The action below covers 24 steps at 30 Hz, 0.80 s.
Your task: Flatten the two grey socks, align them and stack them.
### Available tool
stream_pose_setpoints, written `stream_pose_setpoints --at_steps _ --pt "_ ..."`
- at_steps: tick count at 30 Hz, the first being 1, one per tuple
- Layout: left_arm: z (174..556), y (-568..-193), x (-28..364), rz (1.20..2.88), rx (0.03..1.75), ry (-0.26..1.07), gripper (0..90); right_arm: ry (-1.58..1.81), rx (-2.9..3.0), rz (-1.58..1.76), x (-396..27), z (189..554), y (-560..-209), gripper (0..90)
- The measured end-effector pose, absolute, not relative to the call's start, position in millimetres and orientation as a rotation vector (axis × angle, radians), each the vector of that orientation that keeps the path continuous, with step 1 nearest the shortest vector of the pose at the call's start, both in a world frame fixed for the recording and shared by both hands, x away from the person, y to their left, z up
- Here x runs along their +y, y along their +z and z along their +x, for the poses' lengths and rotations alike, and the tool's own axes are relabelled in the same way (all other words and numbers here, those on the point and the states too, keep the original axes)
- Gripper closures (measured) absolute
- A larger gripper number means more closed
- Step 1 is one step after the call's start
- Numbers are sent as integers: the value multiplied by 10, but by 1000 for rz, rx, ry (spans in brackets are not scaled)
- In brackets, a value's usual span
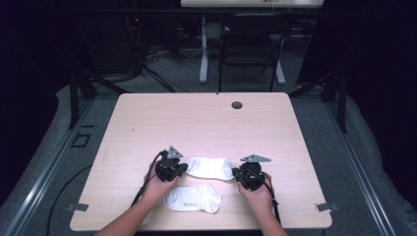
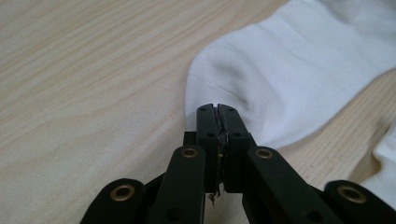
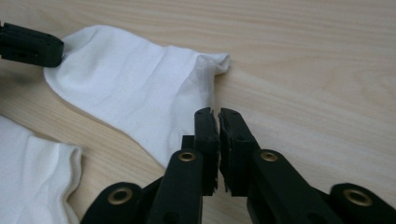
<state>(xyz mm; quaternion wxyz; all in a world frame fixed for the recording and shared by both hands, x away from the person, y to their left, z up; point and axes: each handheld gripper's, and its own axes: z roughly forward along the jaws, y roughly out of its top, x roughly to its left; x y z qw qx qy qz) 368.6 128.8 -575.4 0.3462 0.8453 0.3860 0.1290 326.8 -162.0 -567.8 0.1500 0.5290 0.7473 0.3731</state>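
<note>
White ankle sock [image 1: 210, 167] lies flat across the near middle of the wooden table [image 1: 196, 118], stretched sideways between the two grippers, with a second white sock [image 1: 193, 198] just beside it on the person's side and not touching it as far as the high view shows. At the sock's left end, the left gripper [image 2: 218, 108] has its jaws pressed together, their tips at the rounded edge of the fabric; whether a fold is caught between them cannot be told, since no cloth shows in the seam. At the sock's right end, by its crumpled cuff [image 3: 212, 63], the right gripper [image 3: 215, 112] rests with its jaws nearly together, a thin slit between them and nothing in it; the cloth lies just to one side of the tips. The sock looks light, soft and limp, so it will sag, fold and drag across the wood rather than keep any shape, and a pinch on one layer may slip. The safer holds are probably the doubled cuff and the toe end, each taken well in from the edge. Beyond the table's far edge stands a dark chair [image 1: 248, 46].
</note>
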Motion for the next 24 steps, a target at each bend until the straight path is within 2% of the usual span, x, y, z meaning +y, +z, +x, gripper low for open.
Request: stream_pose_setpoints --at_steps 2,6,8,14,24 --pt "3681 -5755 1308 2187 1010 338 878 1080 2105 1469 -1604 3217 -5575 801" --pt "3679 -5755 1332 2186 1014 334 874 1142 2116 1408 -1525 3139 -5443 795" --pt "3674 -5754 1350 2189 1011 335 872 1150 2224 1308 -1347 3043 -5405 801" --pt "3659 -5755 1378 2186 1019 341 867 1099 2409 1195 -1078 2910 -5577 815" --pt "3645 -5757 1419 2184 1019 337 867 1076 2471 1207 -1031 2852 -5710 835"
